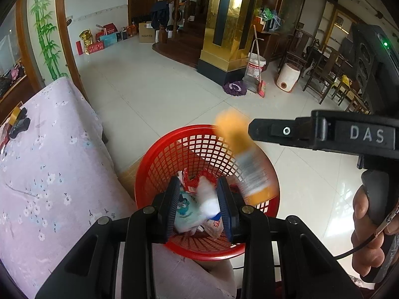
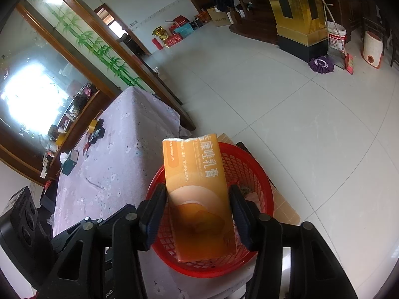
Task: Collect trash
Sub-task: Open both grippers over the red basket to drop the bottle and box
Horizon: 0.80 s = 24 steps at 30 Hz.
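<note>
The orange box (image 2: 199,196), printed with white characters and torn open at its far end, stands between the fingers of the right gripper (image 2: 198,214) directly over the red basket (image 2: 259,182); a narrow gap shows on each side between the box and the pads, so the jaws are parted and not pressing on it. In the left wrist view the same box (image 1: 245,157) is a blurred orange streak tilted over the far right part of the basket (image 1: 162,154), just below the black tip of the right gripper (image 1: 274,130); whether it touches anything there the blur does not let me say.

The left gripper (image 1: 199,209) hangs over the near side of the basket with its jaws only narrowly apart; white and light blue wrappers (image 1: 199,206) and red scraps show between the fingers, but whether the pads press on them or they simply lie in the basket below I cannot tell.

The basket is a round mesh one, standing at the corner of a table under a lilac flowered cloth (image 2: 117,154), partly over a flat piece of cardboard (image 2: 284,204); a roll of yellow tape (image 2: 93,125) and some small dark items lie farther back on the cloth. A hand (image 1: 369,229) grips the handle of the right gripper at the right edge; beyond lie a pale tiled floor (image 1: 154,87), a gold pillar (image 1: 229,25), a purple mop head (image 1: 234,88) and a white bucket (image 1: 255,67).
</note>
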{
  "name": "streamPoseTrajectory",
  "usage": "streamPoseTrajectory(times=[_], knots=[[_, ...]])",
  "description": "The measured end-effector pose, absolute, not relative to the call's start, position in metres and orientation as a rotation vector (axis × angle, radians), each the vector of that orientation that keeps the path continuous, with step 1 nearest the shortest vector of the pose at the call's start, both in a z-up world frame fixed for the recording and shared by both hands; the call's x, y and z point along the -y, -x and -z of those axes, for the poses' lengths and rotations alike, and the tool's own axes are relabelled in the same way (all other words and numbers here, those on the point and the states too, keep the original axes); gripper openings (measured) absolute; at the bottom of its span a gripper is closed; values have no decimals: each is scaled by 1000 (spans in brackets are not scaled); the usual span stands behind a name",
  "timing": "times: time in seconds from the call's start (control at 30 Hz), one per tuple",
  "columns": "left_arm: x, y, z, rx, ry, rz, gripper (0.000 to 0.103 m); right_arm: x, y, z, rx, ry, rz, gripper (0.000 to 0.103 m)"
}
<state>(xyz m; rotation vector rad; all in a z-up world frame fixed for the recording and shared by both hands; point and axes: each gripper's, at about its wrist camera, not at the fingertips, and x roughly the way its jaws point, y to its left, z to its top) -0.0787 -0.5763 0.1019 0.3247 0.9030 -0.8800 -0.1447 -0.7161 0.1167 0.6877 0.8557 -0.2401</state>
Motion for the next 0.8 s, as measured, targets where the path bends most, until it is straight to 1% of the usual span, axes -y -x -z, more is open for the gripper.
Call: streamPoseTrajectory(times=[0.17, 0.23, 0.47, 0.57, 0.63, 0.67, 0.8], knots=[[574, 78, -104, -889, -324, 869, 35, 717, 148, -121, -842, -690, 247, 64], [572, 79, -105, -882, -324, 862, 38, 717, 150, -122, -840, -690, 250, 64], [562, 84, -114, -837, -320, 837, 53, 711, 161, -129, -834, -675, 282, 65], [556, 85, -117, -825, -317, 833, 57, 707, 167, -132, -829, -672, 299, 68], [553, 87, -119, -819, -321, 827, 61, 704, 172, -134, -827, -668, 313, 70], [550, 89, -120, -815, -322, 824, 66, 701, 175, -135, -825, -668, 319, 71], [539, 93, -122, -802, -329, 818, 70, 693, 186, -137, -823, -670, 346, 73]])
